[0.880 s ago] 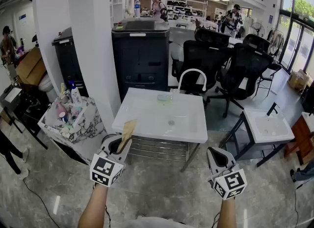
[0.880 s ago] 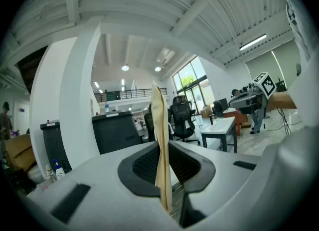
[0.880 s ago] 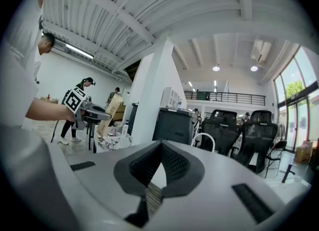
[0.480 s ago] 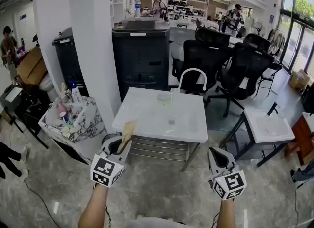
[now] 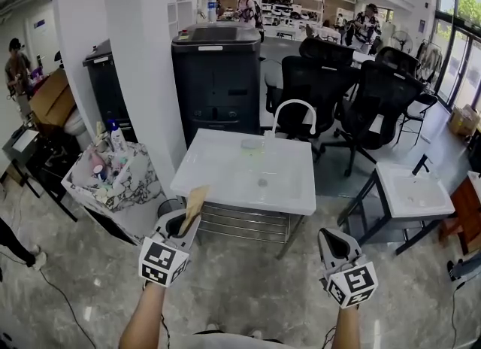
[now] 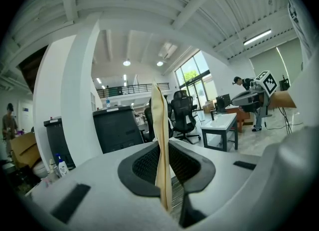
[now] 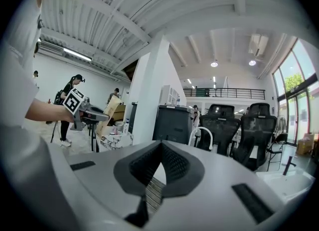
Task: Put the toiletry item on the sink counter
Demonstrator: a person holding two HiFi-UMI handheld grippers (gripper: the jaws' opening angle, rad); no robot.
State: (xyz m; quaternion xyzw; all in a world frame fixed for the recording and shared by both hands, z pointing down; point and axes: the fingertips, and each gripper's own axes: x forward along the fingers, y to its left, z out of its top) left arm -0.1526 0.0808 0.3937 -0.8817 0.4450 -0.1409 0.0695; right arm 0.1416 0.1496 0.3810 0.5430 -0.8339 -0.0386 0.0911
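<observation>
My left gripper (image 5: 180,225) is shut on a thin, flat tan packet (image 5: 196,199) that sticks up and forward out of the jaws. In the left gripper view the tan packet (image 6: 160,140) stands upright between the closed pads of the left gripper (image 6: 163,177). The white sink counter (image 5: 218,171) with its curved white faucet (image 5: 294,113) stands just ahead of both grippers. My right gripper (image 5: 335,245) hangs to the right, in front of the counter's near right corner. It is shut and holds nothing, and the right gripper (image 7: 149,187) shows no thing between its jaws.
A marble-patterned basket (image 5: 131,189) full of bottles sits left of the counter, beside a white pillar (image 5: 143,62). Behind the counter are a black cabinet (image 5: 215,84) and black office chairs (image 5: 331,88). A second small sink (image 5: 415,191) is at the right. People stand far back.
The head view has shifted slightly, so the counter and basket sit a little higher in it. Both grippers keep their places and the packet stays held.
</observation>
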